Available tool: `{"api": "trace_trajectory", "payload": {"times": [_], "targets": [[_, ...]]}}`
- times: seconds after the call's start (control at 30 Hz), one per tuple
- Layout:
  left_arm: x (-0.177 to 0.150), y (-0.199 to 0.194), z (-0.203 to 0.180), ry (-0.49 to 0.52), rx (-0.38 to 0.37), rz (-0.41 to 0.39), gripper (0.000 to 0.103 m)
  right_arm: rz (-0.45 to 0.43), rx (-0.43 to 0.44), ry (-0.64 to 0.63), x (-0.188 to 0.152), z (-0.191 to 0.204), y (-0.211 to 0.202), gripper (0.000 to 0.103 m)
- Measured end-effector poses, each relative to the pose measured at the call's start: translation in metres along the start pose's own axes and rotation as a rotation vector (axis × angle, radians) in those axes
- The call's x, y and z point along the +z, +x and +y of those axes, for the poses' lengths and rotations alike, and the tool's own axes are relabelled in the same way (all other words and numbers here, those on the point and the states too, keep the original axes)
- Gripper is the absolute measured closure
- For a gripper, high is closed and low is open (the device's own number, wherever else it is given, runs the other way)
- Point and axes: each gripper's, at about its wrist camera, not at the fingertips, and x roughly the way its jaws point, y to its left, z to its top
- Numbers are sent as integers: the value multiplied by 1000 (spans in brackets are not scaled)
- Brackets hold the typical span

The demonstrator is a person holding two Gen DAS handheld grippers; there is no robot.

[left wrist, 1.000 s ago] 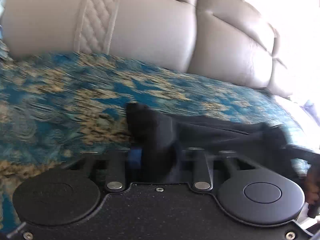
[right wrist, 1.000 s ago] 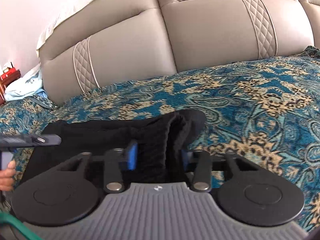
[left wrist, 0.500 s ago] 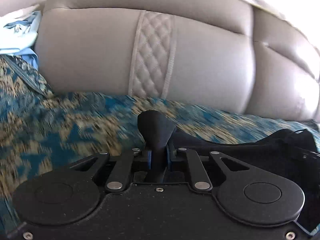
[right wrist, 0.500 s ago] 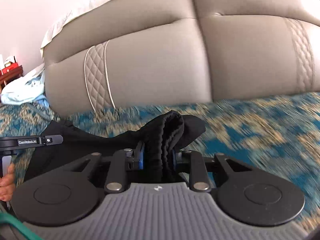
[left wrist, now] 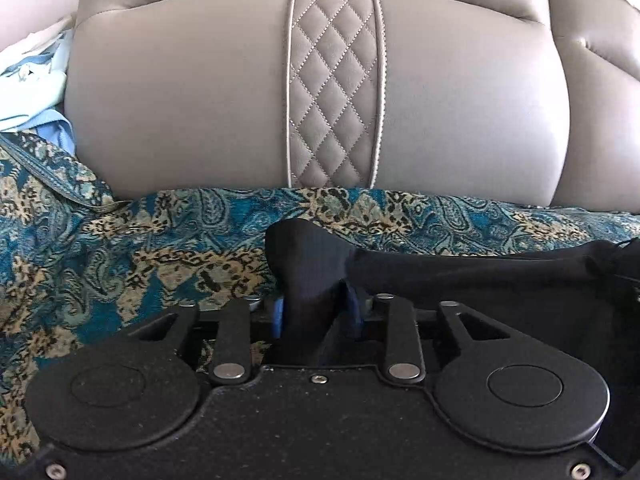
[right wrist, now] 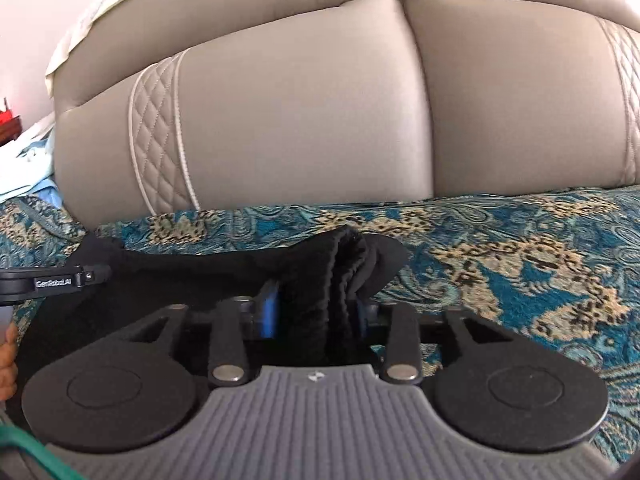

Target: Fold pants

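The black pants (left wrist: 460, 276) are stretched between my two grippers, just above a blue and gold paisley bedspread (left wrist: 120, 264). My left gripper (left wrist: 318, 312) is shut on one bunched edge of the pants, which sticks up between the blue pads. My right gripper (right wrist: 316, 312) is shut on the other, ribbed edge of the pants (right wrist: 344, 264). The left gripper's tip (right wrist: 56, 278) shows at the left edge of the right wrist view, with the cloth running to it.
A padded beige headboard (left wrist: 332, 92) with quilted strips stands close ahead, at the far edge of the bedspread. Light blue and white cloth (left wrist: 32, 92) lies at the far left. A fingertip of the person's hand (right wrist: 8, 356) shows at the left edge.
Both grippers have carried the pants edge forward toward the headboard, which now fills most of both views. Both stay shut on the cloth.
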Motion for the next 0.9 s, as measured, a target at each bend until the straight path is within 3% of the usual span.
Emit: {"api": "trace_trajectory", "payload": {"times": [0.03,0.1,0.3,0.5,0.6,0.7,0.9], "targets": [[0,-2,0,3,10,5,62,-5,-1,4,0,-1,-3,34],[1,-10,-2,2,17,8,41,-17,2,1,0,-2,-10,27],[-3,-48,-8,22,17,-21,20,-50,-64,-49,-3,-1,-46,23],[-18,-89,-22,86,19,-23,13,-18,-168,-26,-15,-11,-73,23],[-33,-106,-26,103,24,-8,12,27,-275,2,-29,-17,-81,22],[-53,-119,-28,112,24,11,12,35,-328,25,-42,-22,-91,22],[-85,-138,-28,83,26,29,10,-76,-244,-24,-50,0,-129,20]]}}
